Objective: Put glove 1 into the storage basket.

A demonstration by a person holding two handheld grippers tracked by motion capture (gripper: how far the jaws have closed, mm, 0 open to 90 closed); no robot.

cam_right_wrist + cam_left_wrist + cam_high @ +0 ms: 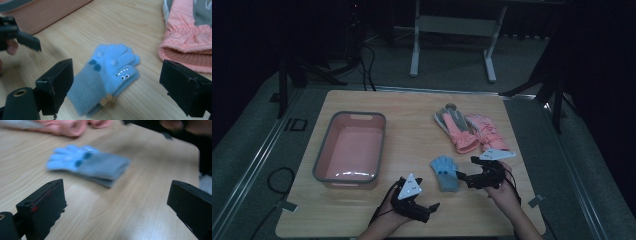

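Meanwhile, both my left tool point(435, 205) and right tool point(460, 176) stood wide open, holding nothing; the blue gloves point(445, 172) lay mid-frame on the bench point(412, 120).

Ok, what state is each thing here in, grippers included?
Blue gloves: stacked flat on the table, not gripped.
Pink gloves: lying side by side, untouched.
Pink basin: upright, empty.
Left gripper: open, holding nothing.
Right gripper: open, beside the blue gloves.

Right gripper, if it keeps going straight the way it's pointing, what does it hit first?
Most likely the blue glove: it lies on the table straight ahead of the right gripper, whose jaws stand open, not touching it. Depth is hard to judge.
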